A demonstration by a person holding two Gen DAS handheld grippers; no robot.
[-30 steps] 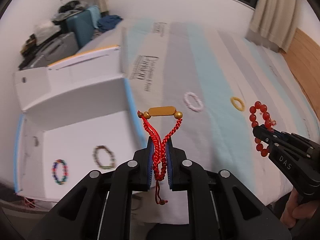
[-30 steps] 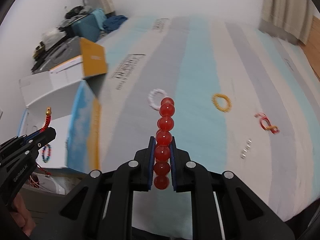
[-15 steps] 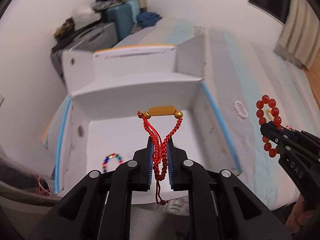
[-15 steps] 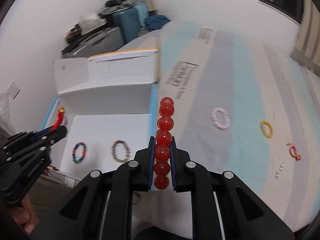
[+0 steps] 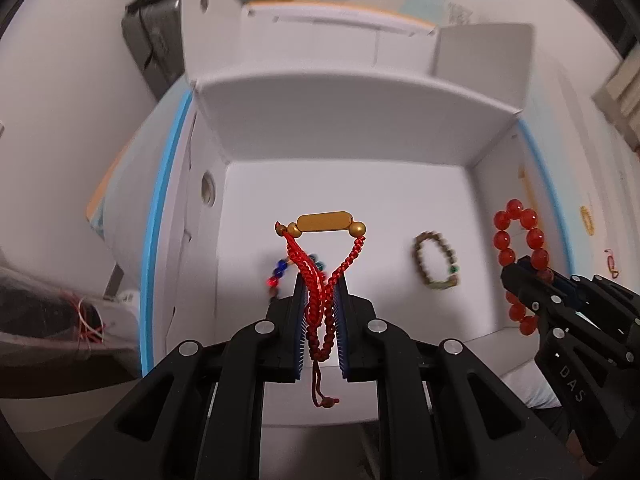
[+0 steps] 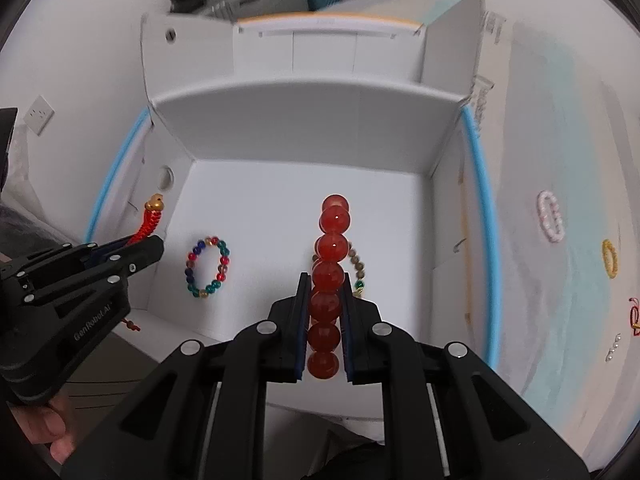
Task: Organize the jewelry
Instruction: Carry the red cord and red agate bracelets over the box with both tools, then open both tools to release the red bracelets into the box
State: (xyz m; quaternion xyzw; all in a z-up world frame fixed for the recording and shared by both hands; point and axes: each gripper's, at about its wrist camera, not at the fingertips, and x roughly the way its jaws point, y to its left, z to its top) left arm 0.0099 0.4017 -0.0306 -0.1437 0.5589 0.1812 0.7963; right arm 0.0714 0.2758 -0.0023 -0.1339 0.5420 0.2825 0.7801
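- The open white cardboard box (image 6: 304, 128) with blue-edged flaps sits under both my grippers; its floor is where the jewelry goes.
- The striped pale blue and grey bedspread (image 6: 560, 160) beside the box carries what is left: a white bead ring (image 6: 551, 217), a yellow ring (image 6: 610, 258), a small red and gold piece (image 6: 635, 317) and some tiny silver bits (image 6: 613, 347).
- My left gripper (image 5: 320, 300) is clamped on the braided red cord bracelet with a gold bar (image 5: 320, 256), held above the box's left half.
- My right gripper (image 6: 325, 306) is clamped on the bracelet of large glossy red beads (image 6: 330, 264), held above the box's right half.
- Two pieces already lie on the box floor, well apart: a multicoloured bead bracelet (image 6: 208, 267) and an olive-brown bead bracelet (image 5: 436, 260).
- My judgement: roughly the midpoint, with two stored, two ready to release, about four to fetch.
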